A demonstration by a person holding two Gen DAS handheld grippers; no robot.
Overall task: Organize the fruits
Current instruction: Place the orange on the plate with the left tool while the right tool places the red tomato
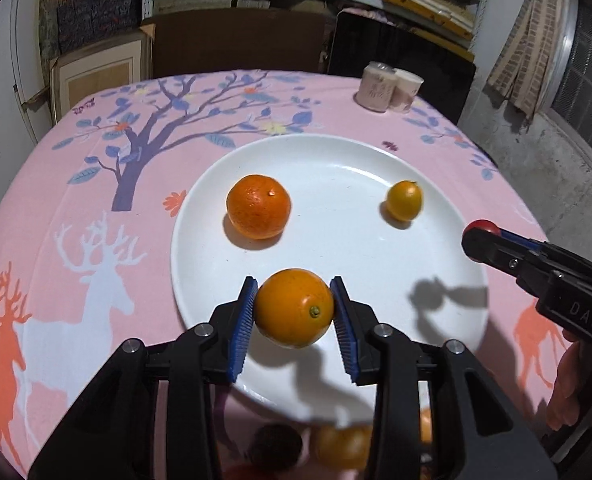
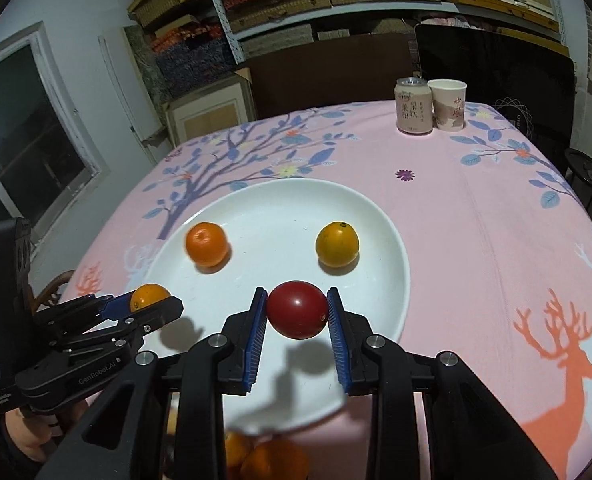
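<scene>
Left tongs clamp my round orange citrus fruit | right tongs clamp a glossy red tomato | both over the white ceramic plate | step: carrying in | next, likely: set down clear of the two fruits already there.

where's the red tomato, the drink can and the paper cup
red tomato (image 2: 297,310), right wrist view, middle of its glossy front
drink can (image 2: 413,109), right wrist view, middle of its label
paper cup (image 2: 449,107), right wrist view, middle of its side
</scene>
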